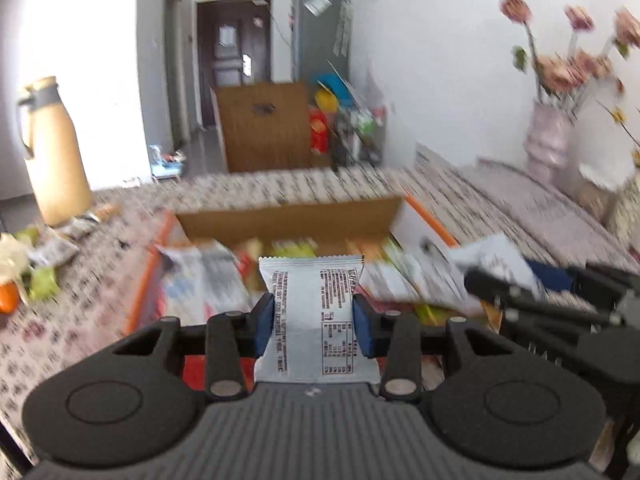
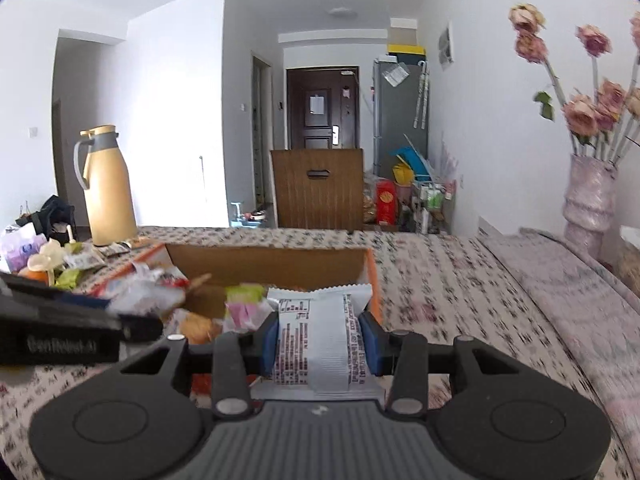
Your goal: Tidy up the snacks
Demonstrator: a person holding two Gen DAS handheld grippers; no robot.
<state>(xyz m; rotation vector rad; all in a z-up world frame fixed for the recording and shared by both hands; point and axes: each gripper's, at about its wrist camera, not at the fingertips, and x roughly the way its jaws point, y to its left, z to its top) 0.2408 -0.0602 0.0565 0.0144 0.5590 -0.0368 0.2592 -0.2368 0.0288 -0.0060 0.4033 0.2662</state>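
My left gripper (image 1: 314,322) is shut on a silver snack packet (image 1: 312,280) with printed text, held above the near edge of an open cardboard box (image 1: 288,218) that holds several snack packets. My right gripper (image 2: 320,338) is shut on a similar silver snack packet (image 2: 324,316), held over the box's (image 2: 272,264) near right corner. The right gripper also shows at the right of the left wrist view (image 1: 500,276), and the left gripper shows at the left of the right wrist view (image 2: 132,308). Loose snacks (image 1: 44,264) lie on the table to the left.
A tan thermos jug (image 1: 56,160) stands at the table's far left (image 2: 108,188). A pink vase with flowers (image 1: 550,148) stands at the right (image 2: 588,204). The table has a patterned cloth (image 2: 460,280). A wooden chair back (image 2: 318,188) is beyond the table.
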